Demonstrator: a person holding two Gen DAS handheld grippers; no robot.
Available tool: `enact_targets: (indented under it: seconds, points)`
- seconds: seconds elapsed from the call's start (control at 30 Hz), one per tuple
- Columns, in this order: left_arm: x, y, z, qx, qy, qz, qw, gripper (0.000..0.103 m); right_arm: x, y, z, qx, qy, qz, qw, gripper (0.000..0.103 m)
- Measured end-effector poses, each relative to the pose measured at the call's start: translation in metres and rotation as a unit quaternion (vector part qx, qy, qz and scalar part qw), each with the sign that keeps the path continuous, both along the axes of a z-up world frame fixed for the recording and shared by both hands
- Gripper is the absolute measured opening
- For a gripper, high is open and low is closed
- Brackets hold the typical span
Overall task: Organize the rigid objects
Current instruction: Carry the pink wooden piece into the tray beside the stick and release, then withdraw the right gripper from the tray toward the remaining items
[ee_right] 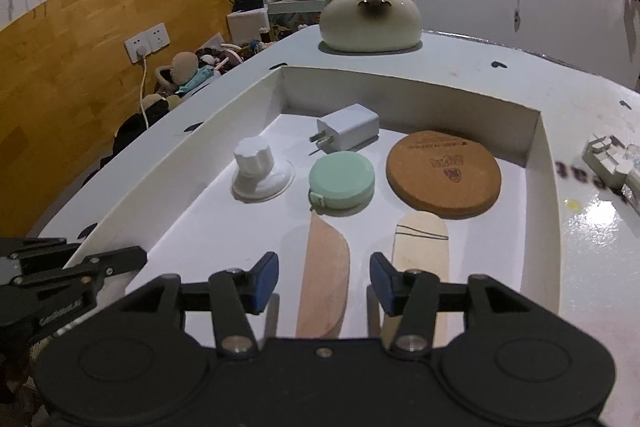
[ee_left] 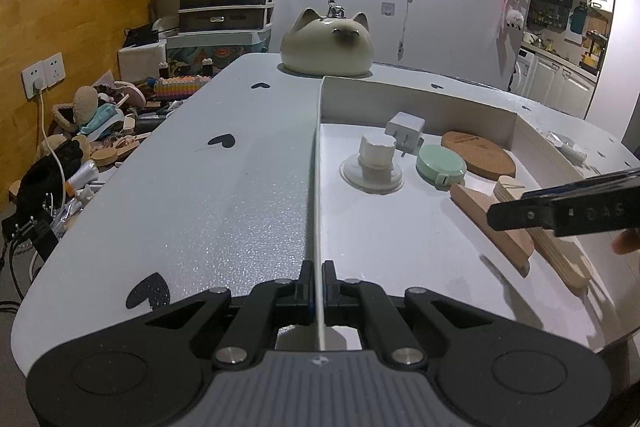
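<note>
Cluttered floor and a wood-panelled wall lie beyond a pale grey counter (ee_left: 192,187) dotted with black hearts, where a cat-shaped ceramic pot (ee_right: 370,23) sits behind a shallow white box (ee_right: 546,163). Inside the box the sorted things lie apart from one another: a white suction-cup knob (ee_right: 260,171), a white plug adapter (ee_right: 348,133), a mint round case (ee_right: 342,185), a cork coaster (ee_right: 444,173), and nearer the camera a pinkish wooden piece (ee_right: 326,279) beside a pale wooden stick (ee_right: 420,239). The left gripper (ee_left: 319,287) is pinched closed on the box's thin left wall, steadying it. The right gripper (ee_right: 324,281) hangs open and empty, its blue pads either side of the pinkish piece without touching it. The job looks nearly done, with a few small white items (ee_right: 608,159) outside on the counter; next would likely be either squaring up the wooden pieces or fetching those strays.
</note>
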State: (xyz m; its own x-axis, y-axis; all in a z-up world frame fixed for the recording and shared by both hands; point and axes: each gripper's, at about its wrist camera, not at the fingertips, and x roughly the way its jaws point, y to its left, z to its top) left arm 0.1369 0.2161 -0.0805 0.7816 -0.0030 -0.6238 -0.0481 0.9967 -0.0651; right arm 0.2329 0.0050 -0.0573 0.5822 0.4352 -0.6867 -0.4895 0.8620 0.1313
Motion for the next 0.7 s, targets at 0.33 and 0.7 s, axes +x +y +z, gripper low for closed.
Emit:
enact_targets:
  seconds: [0.33, 0.7]
  points:
    - [0.000, 0.000, 0.000, -0.001, 0.000, 0.001, 1.0000, 0.002, -0.022, -0.021, 0.021, 0.008, -0.029, 0.005, 1.000, 0.074]
    - [0.000, 0.000, 0.000, -0.001, 0.000, 0.001, 1.0000, 0.002, -0.051, -0.069, 0.056, 0.025, -0.090, -0.008, 0.996, 0.087]
